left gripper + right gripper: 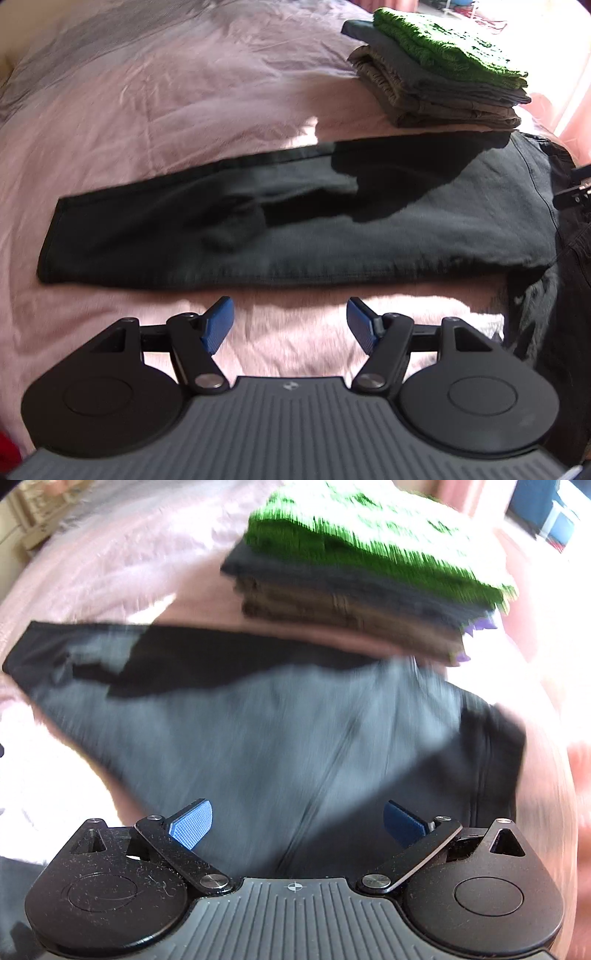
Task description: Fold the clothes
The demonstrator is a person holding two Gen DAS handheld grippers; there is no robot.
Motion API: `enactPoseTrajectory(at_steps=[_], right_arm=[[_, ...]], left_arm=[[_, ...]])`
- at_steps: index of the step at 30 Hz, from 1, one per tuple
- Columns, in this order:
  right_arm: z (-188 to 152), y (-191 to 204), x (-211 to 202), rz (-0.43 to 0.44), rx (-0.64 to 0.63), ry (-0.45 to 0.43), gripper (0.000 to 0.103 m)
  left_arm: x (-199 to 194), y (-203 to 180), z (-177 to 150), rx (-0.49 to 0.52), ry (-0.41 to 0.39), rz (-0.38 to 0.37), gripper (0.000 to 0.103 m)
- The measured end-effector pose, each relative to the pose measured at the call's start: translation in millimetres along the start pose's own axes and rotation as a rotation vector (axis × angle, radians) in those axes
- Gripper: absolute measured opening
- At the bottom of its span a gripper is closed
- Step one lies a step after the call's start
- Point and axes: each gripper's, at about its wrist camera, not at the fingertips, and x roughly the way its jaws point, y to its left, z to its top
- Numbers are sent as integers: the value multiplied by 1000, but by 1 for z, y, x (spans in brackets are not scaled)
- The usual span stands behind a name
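Note:
Dark grey trousers [295,236] lie flat across the pink bedspread, legs stacked and running left to right. My left gripper [290,314] hangs open over the pink cover just in front of the near edge of the legs, blue pads apart with nothing between them. In the right wrist view the same trousers [280,746] fill the middle, blurred by motion. My right gripper [297,819] is open above their wider upper part, nothing held.
A pile of folded clothes [436,74] with a green knit on top sits on the bed behind the trousers, seen again as the pile [369,576] close ahead. The pink bedspread [166,92] stretches left and back. A dark clip-like object [576,188] shows at the right edge.

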Motion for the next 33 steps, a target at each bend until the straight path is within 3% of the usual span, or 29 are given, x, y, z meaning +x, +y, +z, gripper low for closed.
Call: enactPoseTrajectory(at_steps=[4, 9, 12, 17, 22, 25, 27, 28, 31, 33], right_arm=[[36, -21, 23, 28, -108, -69, 102], [70, -49, 48, 69, -168, -90, 99], [85, -67, 62, 108, -171, -70, 92], [101, -95, 84, 182, -156, -25, 92], [107, -114, 110, 238, -126, 58, 92], [108, -115, 121, 253, -115, 84, 91], [108, -110, 120, 241, -134, 84, 78], [109, -108, 117, 237, -144, 83, 58], [110, -101, 101, 214, -171, 66, 26], [104, -97, 82, 196, -178, 21, 21]], left_arm=[[39, 21, 36, 114, -76, -17, 64], [77, 46, 73, 246, -94, -52, 64], [96, 62, 91, 308, -73, -83, 63], [128, 83, 109, 421, 2, -135, 60], [162, 103, 110, 454, 105, -193, 61], [172, 106, 102, 441, 125, -199, 63], [172, 104, 98, 451, 122, -196, 57], [171, 102, 96, 461, 120, -194, 51], [156, 92, 88, 537, 88, -113, 17], [138, 88, 80, 553, 50, -46, 4]])
